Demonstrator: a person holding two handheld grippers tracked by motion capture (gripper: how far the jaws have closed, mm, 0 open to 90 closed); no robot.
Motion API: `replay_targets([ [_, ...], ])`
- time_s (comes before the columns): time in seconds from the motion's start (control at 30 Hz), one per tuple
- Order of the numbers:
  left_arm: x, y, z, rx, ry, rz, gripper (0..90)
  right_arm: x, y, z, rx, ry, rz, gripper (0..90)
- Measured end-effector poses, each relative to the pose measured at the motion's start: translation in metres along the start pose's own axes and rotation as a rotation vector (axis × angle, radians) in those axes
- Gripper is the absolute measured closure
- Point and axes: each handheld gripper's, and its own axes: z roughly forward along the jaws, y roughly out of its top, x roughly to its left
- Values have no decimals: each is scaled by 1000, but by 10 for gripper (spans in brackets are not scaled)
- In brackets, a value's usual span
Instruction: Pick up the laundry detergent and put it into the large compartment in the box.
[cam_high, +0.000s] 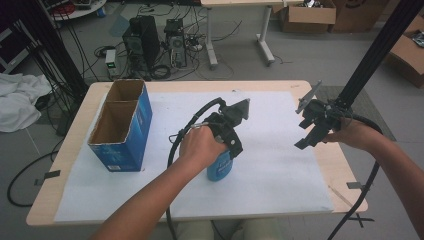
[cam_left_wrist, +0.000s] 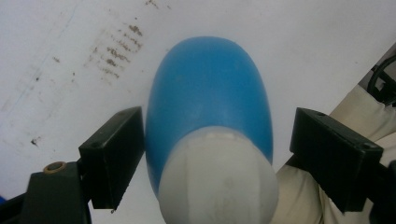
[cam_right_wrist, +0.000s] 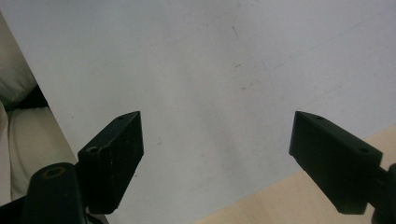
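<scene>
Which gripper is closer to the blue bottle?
Left. The left gripper has its open jaws around the blue bottle; the right gripper hovers well off to its right.

Blue bottle (cam_high: 220, 169) w/ white cap (cam_left_wrist: 217, 179) stands upright on the white sheet covering the surface, near the front edge, approx. centre, well apart from the open blue carton at left. Body is smooth, rounded, matte blue plastic; cap is ribbed, off-white, closed. In the left gripper view, bottle sits between the two black jaws, cap nearest the camera: left-hand jaw touching or just beside the body, right-hand jaw w/ a clear gap. Label unreadable in the high view.
</scene>
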Motion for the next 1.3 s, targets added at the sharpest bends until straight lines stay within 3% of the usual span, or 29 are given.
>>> replay_targets([
  [1.3,0,0,11,12,23,-6,310,1,1,-3,-7,-2,4,183],
])
